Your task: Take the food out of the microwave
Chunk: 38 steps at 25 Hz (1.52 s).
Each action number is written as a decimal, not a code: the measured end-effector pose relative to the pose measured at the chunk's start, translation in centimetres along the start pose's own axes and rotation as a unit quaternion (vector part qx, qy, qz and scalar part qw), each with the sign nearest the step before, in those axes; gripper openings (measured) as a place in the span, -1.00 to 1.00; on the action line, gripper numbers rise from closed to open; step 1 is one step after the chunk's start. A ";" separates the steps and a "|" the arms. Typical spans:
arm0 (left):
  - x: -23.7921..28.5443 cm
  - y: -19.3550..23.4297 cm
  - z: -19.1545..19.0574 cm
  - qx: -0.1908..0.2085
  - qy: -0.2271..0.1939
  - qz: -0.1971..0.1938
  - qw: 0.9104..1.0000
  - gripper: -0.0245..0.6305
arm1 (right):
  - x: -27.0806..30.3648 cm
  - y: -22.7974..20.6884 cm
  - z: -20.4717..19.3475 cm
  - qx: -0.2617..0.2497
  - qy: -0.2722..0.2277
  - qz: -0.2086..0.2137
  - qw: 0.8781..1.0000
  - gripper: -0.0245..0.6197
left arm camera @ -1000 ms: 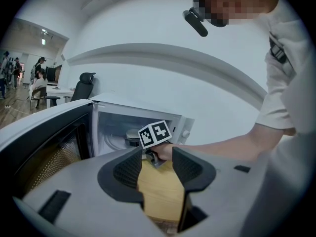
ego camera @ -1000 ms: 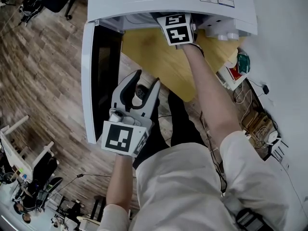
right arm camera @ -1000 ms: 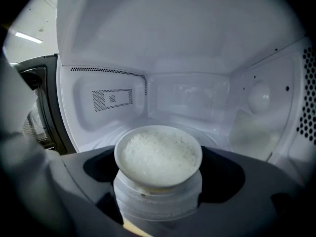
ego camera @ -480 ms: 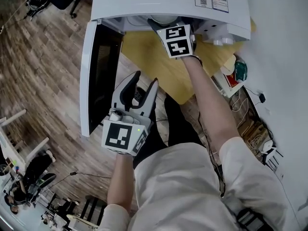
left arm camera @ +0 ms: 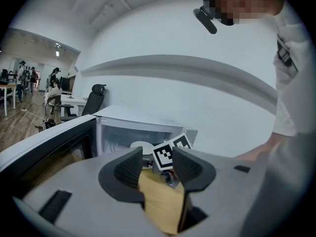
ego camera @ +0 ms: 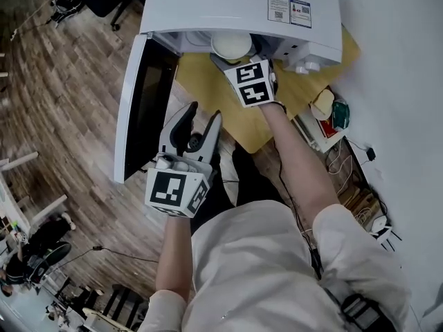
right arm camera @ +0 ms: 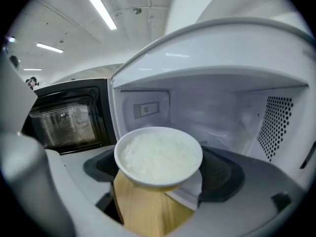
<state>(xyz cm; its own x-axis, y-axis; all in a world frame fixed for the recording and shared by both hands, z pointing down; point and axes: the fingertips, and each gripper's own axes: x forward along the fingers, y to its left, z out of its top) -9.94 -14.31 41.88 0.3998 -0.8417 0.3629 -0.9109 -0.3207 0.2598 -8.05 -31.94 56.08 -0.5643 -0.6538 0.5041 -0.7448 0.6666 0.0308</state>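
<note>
A yellow wooden worktop [ego camera: 228,106] stands over a dark plank floor [ego camera: 62,95]. Past its right edge lies a tangle of cables [ego camera: 353,185], with a small green thing [ego camera: 340,114] and a cream round thing [ego camera: 322,109] just beside the worktop. Farther off, a black office chair [left arm camera: 95,98] stands at a desk, with people [left arm camera: 53,85] near it. Strip lights [right arm camera: 102,12] cross the ceiling.

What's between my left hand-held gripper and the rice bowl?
Yellow tabletop and the marker cube of the right hand-held gripper, in the left gripper view.
</note>
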 end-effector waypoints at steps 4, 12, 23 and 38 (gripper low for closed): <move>-0.6 -0.7 0.6 -0.001 -0.012 0.011 1.000 -0.37 | -1.5 0.8 -0.2 -0.015 0.001 0.020 1.000 0.61; -1.8 -1.7 1.3 0.000 -0.027 0.030 0.999 -0.36 | -5.9 2.5 0.9 -0.014 -0.018 0.048 0.999 0.61; -2.5 -2.6 2.8 0.006 -0.049 0.038 0.998 -0.37 | -13.6 3.3 4.2 -0.028 -0.049 0.072 0.996 0.61; -2.2 -4.1 4.8 0.024 -0.064 0.025 0.997 -0.46 | -21.3 2.4 8.2 -0.034 -0.076 0.074 0.994 0.61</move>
<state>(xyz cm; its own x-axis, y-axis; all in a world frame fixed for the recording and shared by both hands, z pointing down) -7.60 -13.23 35.69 0.3408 -0.9047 0.2558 -0.9342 -0.2951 0.2006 -0.70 -19.37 38.31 -0.7166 -0.5908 0.3708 -0.6277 0.7780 0.0266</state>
